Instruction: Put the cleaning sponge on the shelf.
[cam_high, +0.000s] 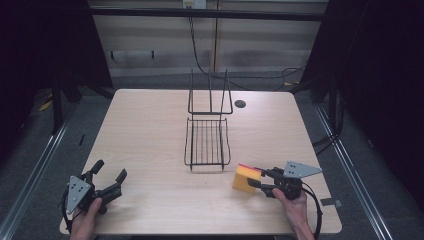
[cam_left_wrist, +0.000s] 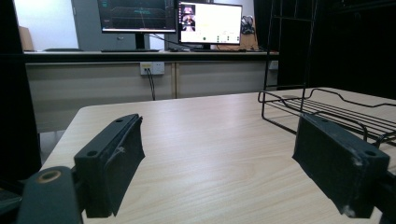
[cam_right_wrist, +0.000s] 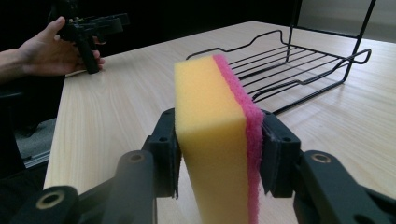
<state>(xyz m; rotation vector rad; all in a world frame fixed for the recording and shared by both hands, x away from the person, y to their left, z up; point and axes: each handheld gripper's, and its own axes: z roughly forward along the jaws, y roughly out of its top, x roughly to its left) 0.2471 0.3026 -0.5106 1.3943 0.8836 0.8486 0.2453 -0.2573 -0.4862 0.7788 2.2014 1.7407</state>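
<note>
A yellow sponge with a pink scouring side stands on edge near the table's front right. My right gripper is shut on it, one jaw against the yellow face and one against the pink face. A black wire rack with an upright back sits at the table's middle, beyond the sponge. At the front left corner my left gripper is held open over bare tabletop, nothing between its jaws; it also appears far off as the left gripper in a hand.
The wooden table has a dark round grommet at the back right of the rack. Cables hang behind the table. Monitors stand on a counter beyond the far edge. Dark floor rails run along both sides.
</note>
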